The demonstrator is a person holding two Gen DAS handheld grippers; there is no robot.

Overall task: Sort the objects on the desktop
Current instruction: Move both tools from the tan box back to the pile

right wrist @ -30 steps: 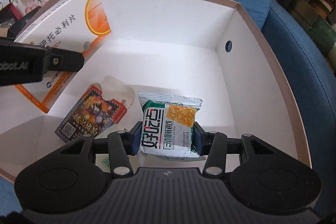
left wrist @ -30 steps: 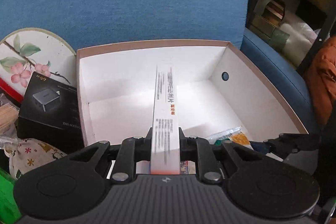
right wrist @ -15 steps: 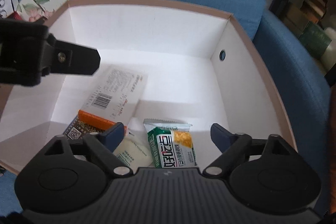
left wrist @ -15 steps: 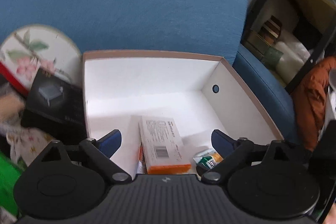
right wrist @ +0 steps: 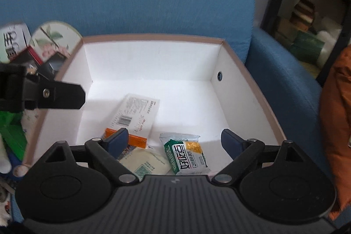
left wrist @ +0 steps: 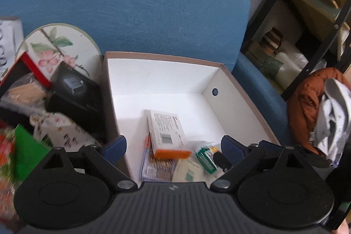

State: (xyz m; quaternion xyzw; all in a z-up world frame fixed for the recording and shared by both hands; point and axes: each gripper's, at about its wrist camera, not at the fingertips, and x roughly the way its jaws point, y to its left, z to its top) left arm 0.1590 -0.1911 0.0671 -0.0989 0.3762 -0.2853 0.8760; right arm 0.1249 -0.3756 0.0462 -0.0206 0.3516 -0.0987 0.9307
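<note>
A: What does the medicine box (left wrist: 167, 133) look like?

B: White, flat, long, with fine print, a barcode and an orange end. It lies on the floor of the white carton (left wrist: 158, 78), straight ahead of the left tool (left wrist: 173, 147) and just beyond its fingertips, its orange end resting on a printed card (left wrist: 158, 168).

A: And the snack?

B: The snack packet (right wrist: 186, 154) is green and white with a yellow picture. It lies flat in the carton, between the fingers of the right tool (right wrist: 174, 142) but touching neither. A pale sachet (right wrist: 145, 162) lies just left of it, by the left finger.

A: State of the tools?

B: Both are spread wide and hold nothing. One finger of the left tool (right wrist: 58, 97) shows in the right view, over the carton's left wall.

A: What changed?

B: A second ago the left tool clamped the medicine box on edge above the carton, and the right one pinched the packet. Half a second ago both had let go; since then both have pulled back a little, and the contents lie where they fell.

A: Beside the carton?

B: Left of the left tool: a black box (left wrist: 76, 91), a flowered fan (left wrist: 59, 45), a floral pouch (left wrist: 57, 126).
</note>
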